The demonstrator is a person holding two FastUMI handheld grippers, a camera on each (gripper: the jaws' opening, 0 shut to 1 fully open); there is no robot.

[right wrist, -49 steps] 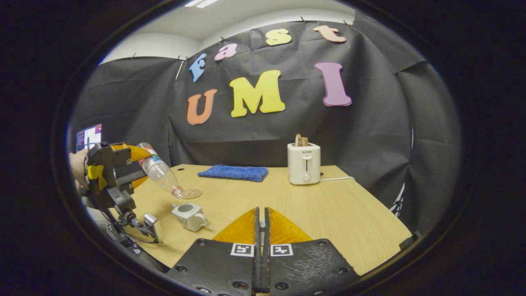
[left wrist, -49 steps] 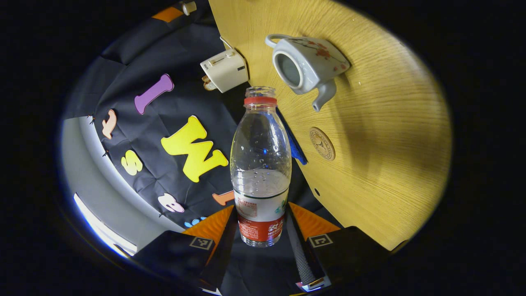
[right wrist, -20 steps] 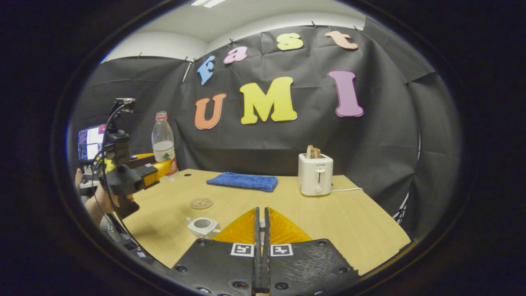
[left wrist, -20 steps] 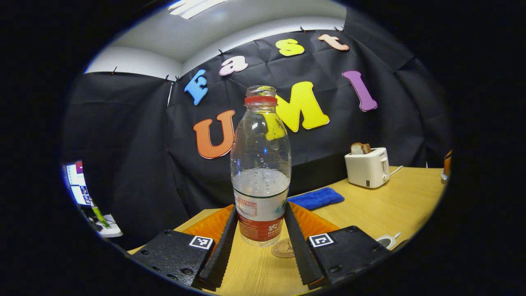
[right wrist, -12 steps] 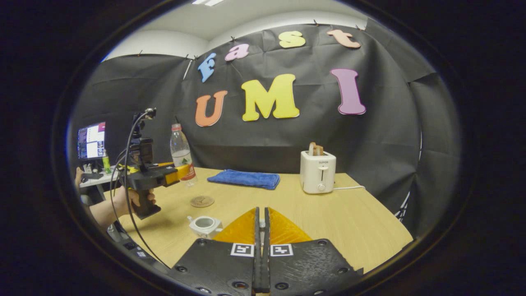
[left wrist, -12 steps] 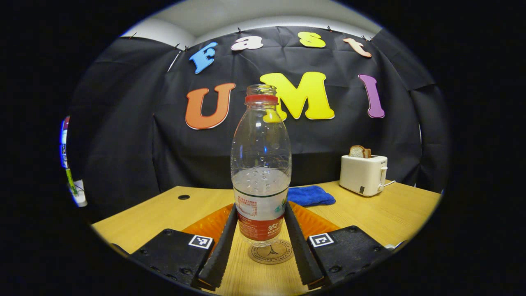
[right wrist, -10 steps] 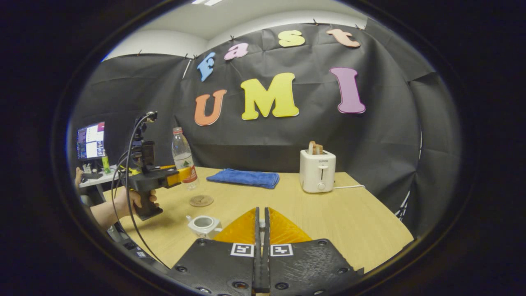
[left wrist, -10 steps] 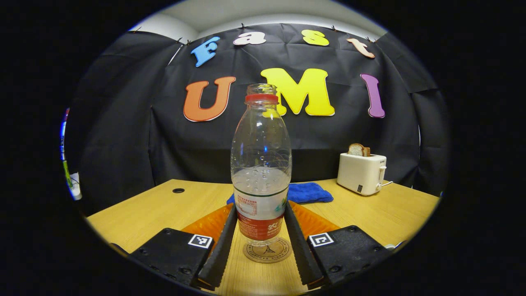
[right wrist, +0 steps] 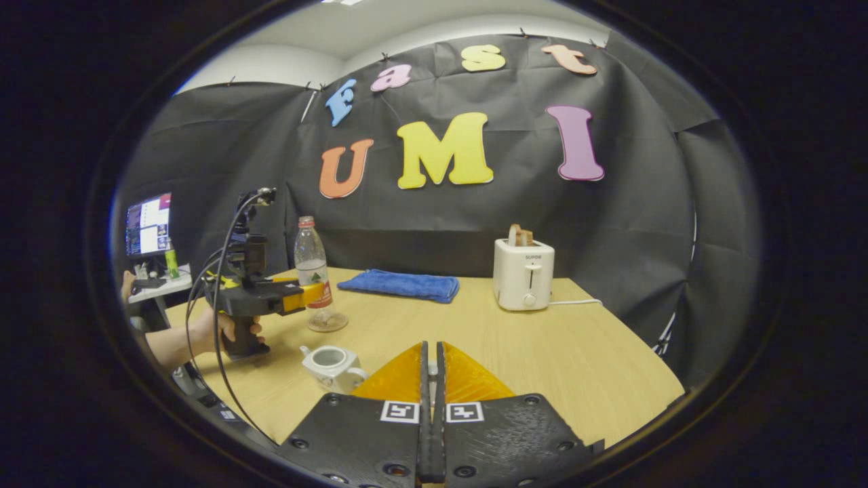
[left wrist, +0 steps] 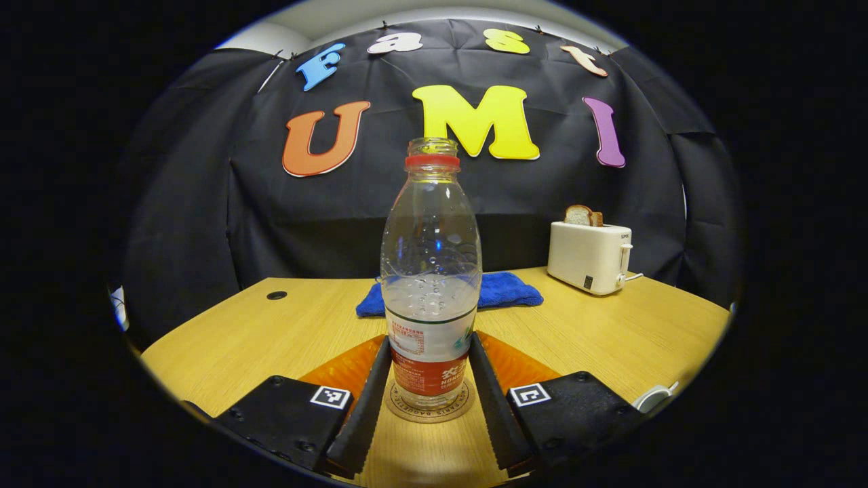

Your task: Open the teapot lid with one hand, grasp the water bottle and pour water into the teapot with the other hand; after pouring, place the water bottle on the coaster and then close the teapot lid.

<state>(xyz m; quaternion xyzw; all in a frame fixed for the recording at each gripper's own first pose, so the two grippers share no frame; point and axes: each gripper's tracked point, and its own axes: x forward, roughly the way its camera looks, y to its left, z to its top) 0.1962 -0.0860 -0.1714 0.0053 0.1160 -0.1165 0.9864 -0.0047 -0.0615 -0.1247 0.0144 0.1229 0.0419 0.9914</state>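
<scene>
A clear water bottle (left wrist: 430,271) with a red label and no cap stands upright, partly full. Its base sits on the round coaster (left wrist: 428,409). My left gripper (left wrist: 428,369) is shut on the bottle's label part, one finger on each side. In the right gripper view, a hand holds the left gripper (right wrist: 308,295) on the bottle (right wrist: 310,264), which stands over the coaster (right wrist: 328,322). In front of them is the white teapot (right wrist: 332,366), its top open. My right gripper (right wrist: 428,369) is shut, with a small pale bit of the lid between its tips. The teapot's rim (left wrist: 654,398) peeks in at lower right.
A white toaster (right wrist: 523,274) with bread stands at the back right of the wooden table (right wrist: 542,352), its cord trailing right. A folded blue cloth (right wrist: 400,285) lies at the back middle. A monitor (right wrist: 148,224) glows off the table's left side.
The left gripper swung the bottle from a tilt over the teapot back upright, then lowered it onto the coaster. The right gripper stayed shut and almost still.
</scene>
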